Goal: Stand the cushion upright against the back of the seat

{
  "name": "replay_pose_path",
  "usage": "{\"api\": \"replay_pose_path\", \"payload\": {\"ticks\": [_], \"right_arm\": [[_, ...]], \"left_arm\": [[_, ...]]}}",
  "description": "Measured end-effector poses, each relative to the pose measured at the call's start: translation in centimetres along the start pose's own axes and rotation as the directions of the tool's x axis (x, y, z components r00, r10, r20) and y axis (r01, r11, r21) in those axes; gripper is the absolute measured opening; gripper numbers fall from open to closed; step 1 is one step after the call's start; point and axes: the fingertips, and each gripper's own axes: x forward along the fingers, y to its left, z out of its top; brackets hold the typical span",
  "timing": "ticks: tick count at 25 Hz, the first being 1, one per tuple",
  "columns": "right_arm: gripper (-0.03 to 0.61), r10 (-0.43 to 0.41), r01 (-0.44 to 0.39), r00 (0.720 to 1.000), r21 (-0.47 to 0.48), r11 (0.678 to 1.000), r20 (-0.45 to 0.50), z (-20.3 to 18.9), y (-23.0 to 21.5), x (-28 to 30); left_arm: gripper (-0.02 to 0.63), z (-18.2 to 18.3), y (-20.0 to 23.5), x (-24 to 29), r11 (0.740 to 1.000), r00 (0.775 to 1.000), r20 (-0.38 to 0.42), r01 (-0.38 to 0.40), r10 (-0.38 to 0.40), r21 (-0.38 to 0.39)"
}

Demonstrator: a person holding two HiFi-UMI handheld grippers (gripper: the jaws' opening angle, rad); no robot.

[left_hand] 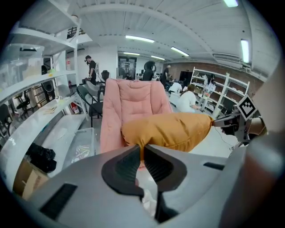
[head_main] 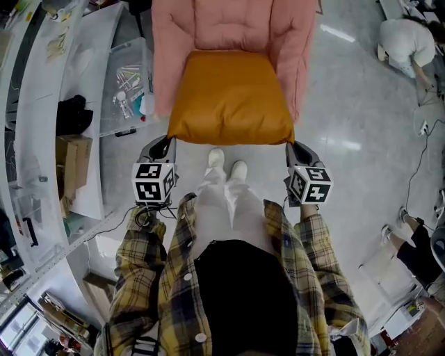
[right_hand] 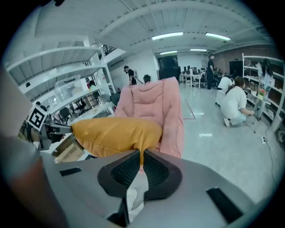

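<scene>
Head view: cushion [head_main: 229, 97], orange, lies flat in the air over the front of the pink seat [head_main: 208, 24]. My left tool [head_main: 169, 139] grips its near left corner, my right tool [head_main: 290, 144] its near right corner.

Left gripper view: jaws narrow, pinched on corner fabric. The cushion is level, in front of the seat back [left_hand: 133, 100].

Right gripper view: jaws narrow, clamping the other corner.

Status, as I judge it: grasp done. Tipping upright and leaning against the back remain.

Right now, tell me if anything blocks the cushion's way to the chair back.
Nothing visible does. Left gripper and right gripper pinch the cushion by its near corners; the chair back beyond is bare. The seat beneath is hidden.
</scene>
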Motion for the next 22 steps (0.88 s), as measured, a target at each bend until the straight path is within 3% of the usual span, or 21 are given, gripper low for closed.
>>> {"api": "replay_pose_path", "payload": {"ticks": [10,18,22], "right_arm": [[0.035,0.059,-0.053,0.970,-0.031,0.998,0.237,11.9,-0.8,-5.2],[0.035,0.122,-0.112,0.934,-0.050,0.992,0.335,17.7,0.6,-8.3],[0.035,0.142,-0.129,0.919,-0.060,0.990,0.367,19.7,0.6,-9.7]], "left_arm": [[0.032,9.1,-1.8,-4.8,0.996,0.976,0.216,-0.015,0.033,-0.083],[0.032,15.8,-0.8,-7.9,0.988,0.946,0.314,-0.028,0.075,-0.153],[0.032,18.7,-0.9,-9.1,0.988,0.933,0.350,-0.028,0.080,-0.149]]}}
